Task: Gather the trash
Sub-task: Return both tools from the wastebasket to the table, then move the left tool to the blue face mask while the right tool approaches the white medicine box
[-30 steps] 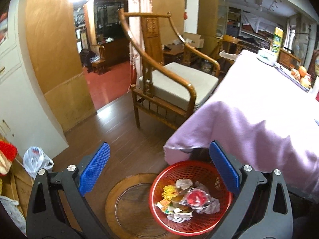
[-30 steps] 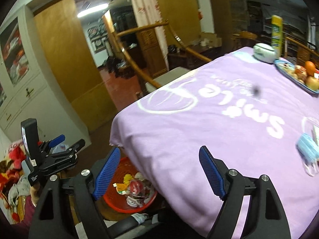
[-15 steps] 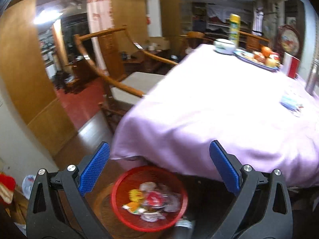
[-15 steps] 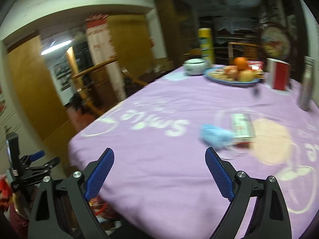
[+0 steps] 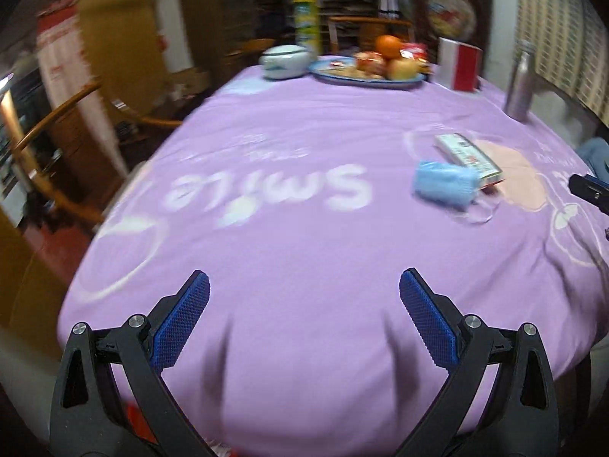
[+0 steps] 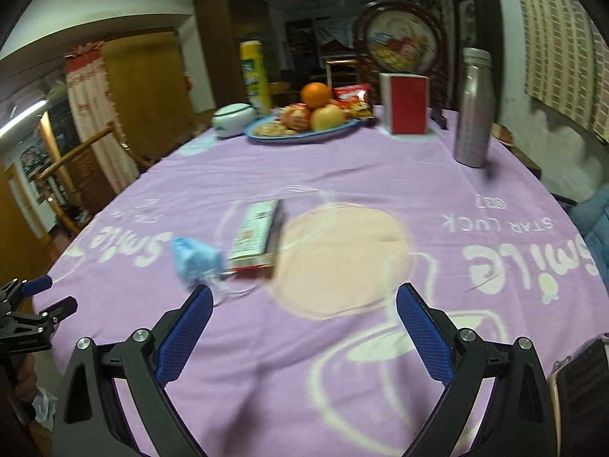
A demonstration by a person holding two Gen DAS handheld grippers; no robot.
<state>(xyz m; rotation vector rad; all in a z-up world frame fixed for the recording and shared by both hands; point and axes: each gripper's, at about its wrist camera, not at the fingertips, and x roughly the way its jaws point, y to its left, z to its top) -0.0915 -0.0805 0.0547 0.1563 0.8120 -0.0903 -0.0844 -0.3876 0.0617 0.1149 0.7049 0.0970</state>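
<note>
A crumpled blue face mask [image 5: 445, 182] [image 6: 196, 257] lies on the purple tablecloth [image 5: 297, 236] [image 6: 342, 175]. It touches a small white and red carton [image 5: 470, 158] [image 6: 257, 234]. My left gripper [image 5: 304, 297] hangs open over the near table edge, well short of both, with nothing between its fingers. My right gripper [image 6: 304, 304] is over the cloth, its jaws opening wide and empty, with the mask just beyond its left fingertip [image 6: 198, 301]. The left gripper [image 6: 38, 304] also shows at the left edge of the right wrist view.
At the far end stand a blue plate of fruit and snacks [image 6: 304, 125], a white lidded bowl [image 6: 232, 118], a yellow can [image 6: 255, 76], a red box [image 6: 405, 108] and a steel bottle [image 6: 474, 106]. A wooden chair [image 5: 57, 133] is left of the table.
Both views have swung up from the red basket of trash on the floor to the tabletop. The mask and carton have come closer. The right jaws have widened.
</note>
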